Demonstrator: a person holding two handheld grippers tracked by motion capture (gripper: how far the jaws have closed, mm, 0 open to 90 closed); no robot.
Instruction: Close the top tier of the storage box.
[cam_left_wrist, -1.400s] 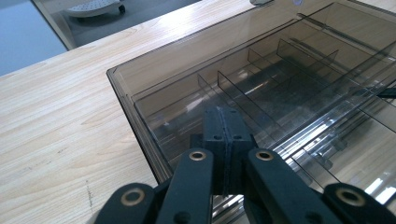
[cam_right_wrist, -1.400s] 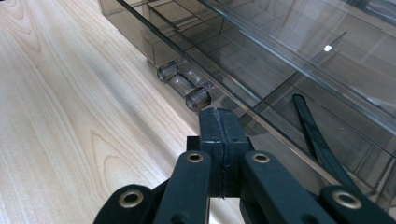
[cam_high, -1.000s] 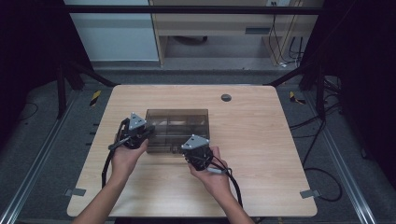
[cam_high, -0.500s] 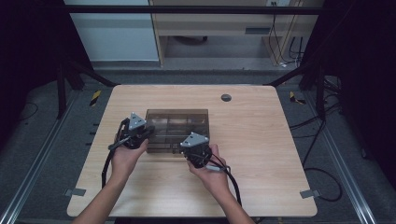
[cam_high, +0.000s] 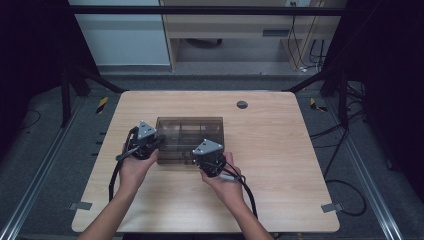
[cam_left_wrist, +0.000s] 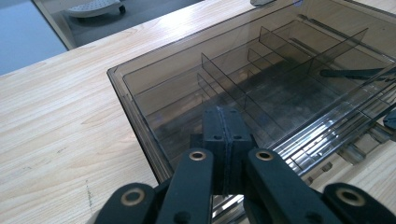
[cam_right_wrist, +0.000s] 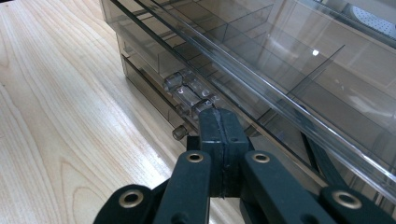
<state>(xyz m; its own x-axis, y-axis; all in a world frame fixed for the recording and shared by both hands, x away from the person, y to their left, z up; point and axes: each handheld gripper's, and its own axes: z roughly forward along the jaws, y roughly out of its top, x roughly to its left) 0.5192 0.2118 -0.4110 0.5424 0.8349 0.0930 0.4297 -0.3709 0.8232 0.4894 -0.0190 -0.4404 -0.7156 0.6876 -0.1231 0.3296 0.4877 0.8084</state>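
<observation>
The right claw (cam_right_wrist: 219, 116) has its two black jaws pressed flat together, with nothing between them. Its tip sits right at the front edge of a smoky, see-through plastic organiser box (cam_right_wrist: 289, 60), just below a small clear latch (cam_right_wrist: 189, 95) on the box's front; whether the tip actually touches the latch I cannot tell. Through the closed lid thin dividers show, splitting the inside into compartments. The box stands on a pale wooden desk (cam_right_wrist: 60, 107), whose grain runs off to the left of the claw.
</observation>
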